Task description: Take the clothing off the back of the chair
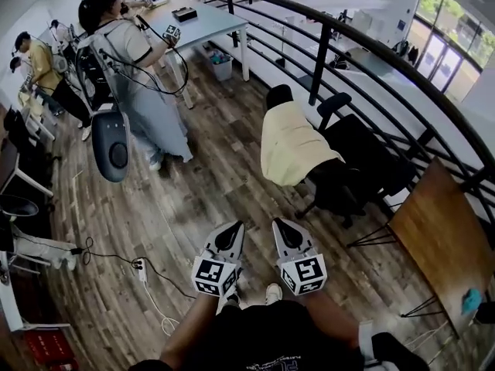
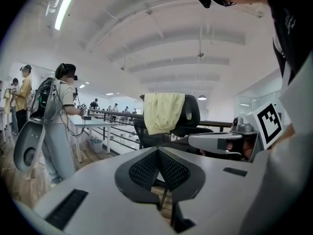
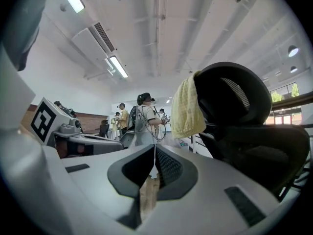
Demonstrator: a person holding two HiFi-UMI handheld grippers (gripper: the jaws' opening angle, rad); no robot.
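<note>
Ahead, clothing (image 1: 294,145) drapes chair (image 1: 360,168) back; left tool (image 1: 234,226), right tool (image 1: 280,223) well short.

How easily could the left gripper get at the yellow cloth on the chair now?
Probably yes, after a move closer. Only bare floor lies between the left gripper and the yellow cloth draped over the chair; nothing blocks the way. Its jaws are shut, so they must open first.

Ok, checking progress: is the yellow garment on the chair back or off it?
On: the yellow garment hangs draped over the back of the black chair.
</note>
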